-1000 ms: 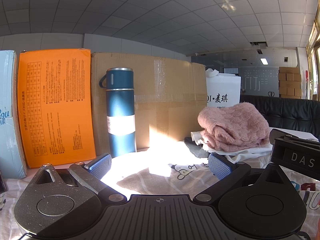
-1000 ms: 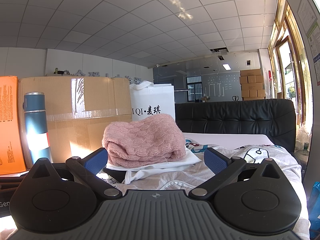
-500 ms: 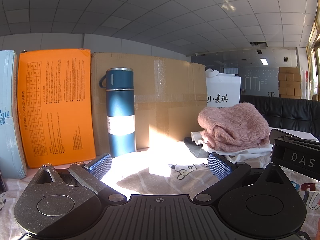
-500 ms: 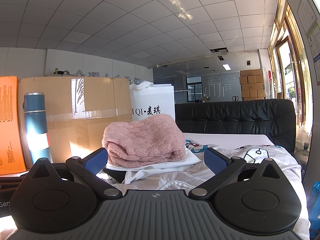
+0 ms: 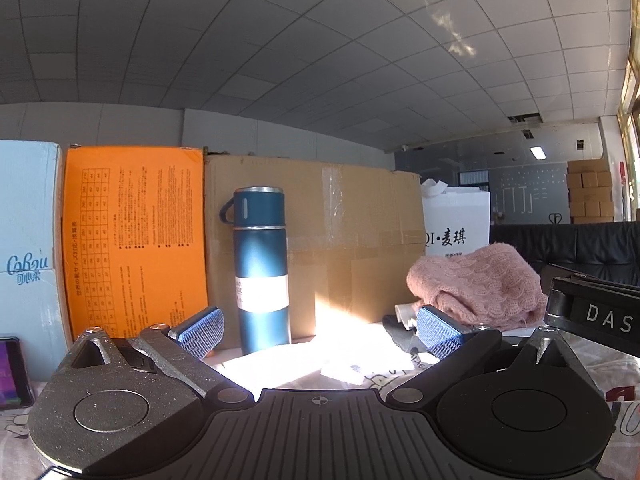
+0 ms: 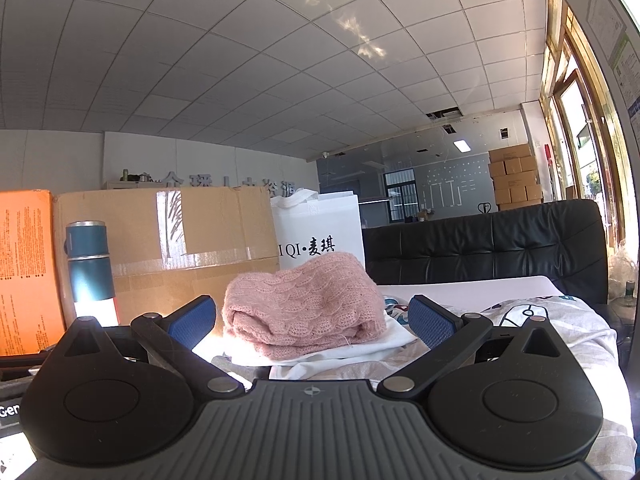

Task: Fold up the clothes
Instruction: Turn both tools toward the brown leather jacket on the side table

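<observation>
A folded pink cable-knit sweater lies on top of a white garment, which in turn rests on a cartoon-printed cloth spread over the bench. From the left wrist view the same sweater sits off to the right, beyond the right-hand finger pad, with a dark grey piece of fabric showing just in front of the pile; whether that is another garment is hard to say.

The right gripper points straight at the sweater, its blue-padded fingers spread wide with nothing between them and not touching the knit. The left gripper is likewise spread wide and empty, aimed at a sunlit patch of the cloth. The black body of the right gripper, lettered "DAS", shows at the right edge of the left wrist view.

A blue vacuum flask stands upright before a taped cardboard box. Left of the box is an orange carton, then a pale blue box, with a phone at its foot. Right of the cardboard stands a white shopping bag, and behind the bench a black leather sofa.
</observation>
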Tool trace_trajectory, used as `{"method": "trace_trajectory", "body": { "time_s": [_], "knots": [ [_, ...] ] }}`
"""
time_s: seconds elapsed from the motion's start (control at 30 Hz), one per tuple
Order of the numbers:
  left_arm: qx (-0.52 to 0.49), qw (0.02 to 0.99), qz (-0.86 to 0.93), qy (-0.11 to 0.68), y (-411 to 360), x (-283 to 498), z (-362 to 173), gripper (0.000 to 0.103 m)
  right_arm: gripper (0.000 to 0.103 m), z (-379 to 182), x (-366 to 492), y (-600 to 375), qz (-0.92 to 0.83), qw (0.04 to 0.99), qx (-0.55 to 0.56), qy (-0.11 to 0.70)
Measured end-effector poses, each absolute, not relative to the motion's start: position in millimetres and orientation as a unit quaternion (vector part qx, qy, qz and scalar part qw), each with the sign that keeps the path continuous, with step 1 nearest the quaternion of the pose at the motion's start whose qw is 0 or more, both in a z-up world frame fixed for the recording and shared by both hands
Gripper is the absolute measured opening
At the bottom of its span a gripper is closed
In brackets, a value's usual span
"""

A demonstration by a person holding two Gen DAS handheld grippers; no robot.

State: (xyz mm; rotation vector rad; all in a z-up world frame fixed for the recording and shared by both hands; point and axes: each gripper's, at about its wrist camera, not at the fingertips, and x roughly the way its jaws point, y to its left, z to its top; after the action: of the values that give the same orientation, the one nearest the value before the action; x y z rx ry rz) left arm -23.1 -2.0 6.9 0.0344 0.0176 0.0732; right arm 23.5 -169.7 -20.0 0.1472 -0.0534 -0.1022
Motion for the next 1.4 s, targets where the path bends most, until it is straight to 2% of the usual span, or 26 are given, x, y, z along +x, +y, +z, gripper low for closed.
{"method": "trace_trajectory", "body": {
  "time_s": [0.27,0.8,1.07,1.4],
  "knots": [
    [0.0,0.993,0.099,-0.062,0.7,-58.4,27.2,0.103,0.103,-17.0,9.5,-188.2,-0.01,0.988,0.146,-0.055],
    [0.045,0.967,0.222,-0.115,26.2,-200.1,63.8,0.103,0.103,0.8,-44.8,-181.2,0.124,0.969,0.177,-0.118],
    [0.07,0.918,0.363,-0.141,64.0,-304.1,81.6,0.103,0.103,39.9,-110.4,-138.5,0.321,0.925,0.196,-0.05],
    [0.093,0.865,0.481,-0.111,122.5,-409.4,109.1,0.103,0.103,89.9,-165.8,-59.7,0.506,0.824,0.208,0.147]
  ]
}}
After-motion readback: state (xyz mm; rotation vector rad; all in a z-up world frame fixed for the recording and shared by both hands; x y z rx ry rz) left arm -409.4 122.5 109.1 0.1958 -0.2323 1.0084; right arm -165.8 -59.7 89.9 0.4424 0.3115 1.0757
